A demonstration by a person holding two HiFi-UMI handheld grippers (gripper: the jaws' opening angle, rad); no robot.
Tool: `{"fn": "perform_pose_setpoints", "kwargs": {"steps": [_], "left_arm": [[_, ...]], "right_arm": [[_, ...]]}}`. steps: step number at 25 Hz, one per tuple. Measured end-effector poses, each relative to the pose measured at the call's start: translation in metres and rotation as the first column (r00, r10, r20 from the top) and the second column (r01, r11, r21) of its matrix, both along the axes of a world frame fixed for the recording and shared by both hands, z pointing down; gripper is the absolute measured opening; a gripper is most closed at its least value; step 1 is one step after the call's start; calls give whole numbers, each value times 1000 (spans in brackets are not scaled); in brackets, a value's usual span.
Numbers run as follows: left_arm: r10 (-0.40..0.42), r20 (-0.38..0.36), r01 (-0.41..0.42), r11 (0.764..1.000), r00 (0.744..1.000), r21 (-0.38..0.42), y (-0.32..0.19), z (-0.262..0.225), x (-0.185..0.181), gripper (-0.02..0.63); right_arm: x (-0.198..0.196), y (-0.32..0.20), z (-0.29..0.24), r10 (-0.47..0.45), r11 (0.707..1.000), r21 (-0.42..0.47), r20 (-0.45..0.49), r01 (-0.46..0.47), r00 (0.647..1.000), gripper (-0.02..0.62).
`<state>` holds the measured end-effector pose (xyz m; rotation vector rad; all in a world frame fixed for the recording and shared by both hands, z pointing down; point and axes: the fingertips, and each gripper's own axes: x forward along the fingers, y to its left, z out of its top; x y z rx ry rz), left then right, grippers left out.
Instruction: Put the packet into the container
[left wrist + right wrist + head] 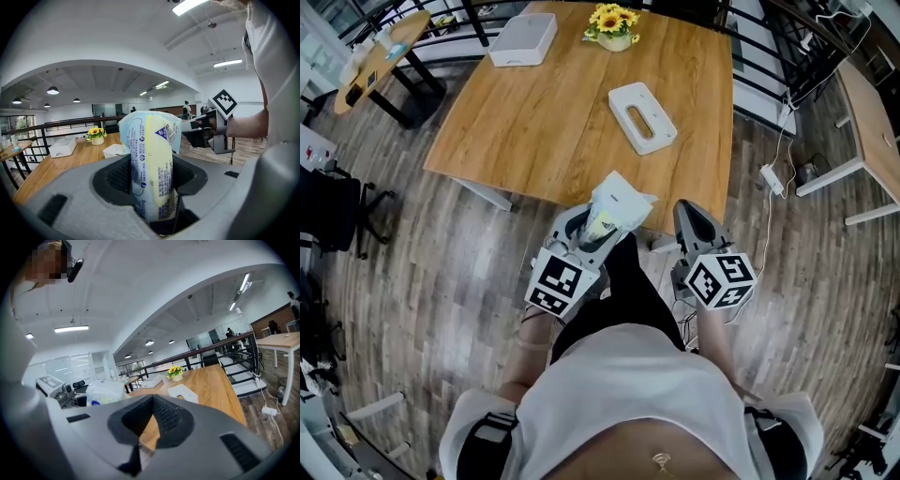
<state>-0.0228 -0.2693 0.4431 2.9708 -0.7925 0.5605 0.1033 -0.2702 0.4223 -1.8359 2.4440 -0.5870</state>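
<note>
Grey plank floor (431, 281). Large wooden tabletop (544, 122), sunflower pot (613, 26) at its far edge. Black railing (206, 350) behind. Second desk (872, 122) to the right; power strip (771, 178) on the floor. White arched ceiling (117, 37), strip lights (228, 62).

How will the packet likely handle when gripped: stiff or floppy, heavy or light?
Probably squashy: the packet narrows where the left gripper pinches it. Likely light, since it sticks out past the jaws without drooping. Its glossy film may be slippery.

Head view steeply down; gripper views level, facing table (544, 112)
</note>
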Motion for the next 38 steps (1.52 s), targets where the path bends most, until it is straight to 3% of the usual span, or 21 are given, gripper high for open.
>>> {"fn": "perform_pose_setpoints", "kwargs": {"steps": [16,20,23,27,30,34,38], "left_arm": [[57,51,-59,998,997,28,-142,-7,33,215],[101,109,-108,992,989,60,-183,-9,44,215],[161,203,-184,978,966,99,-217,-2,55,215],[279,342,-341,930,898,137,-251,7,80,215],[387,414,-475,871,824,130,-264,17,103,215],[515,496,-628,774,699,81,-274,38,126,215],[599,585,-745,667,546,12,-281,60,135,215]], "right_arm": [[41,-126,1,37,999,-21,24,-36,999,11],[63,-143,3,73,997,-34,22,-72,997,11],[84,-152,6,121,992,-47,26,-120,992,11],[109,-154,14,186,981,-70,32,-183,982,11],[128,-153,21,236,968,-91,37,-232,971,11],[138,-158,29,265,959,-113,42,-259,963,11],[141,-164,40,271,955,-136,48,-263,961,11]]}}
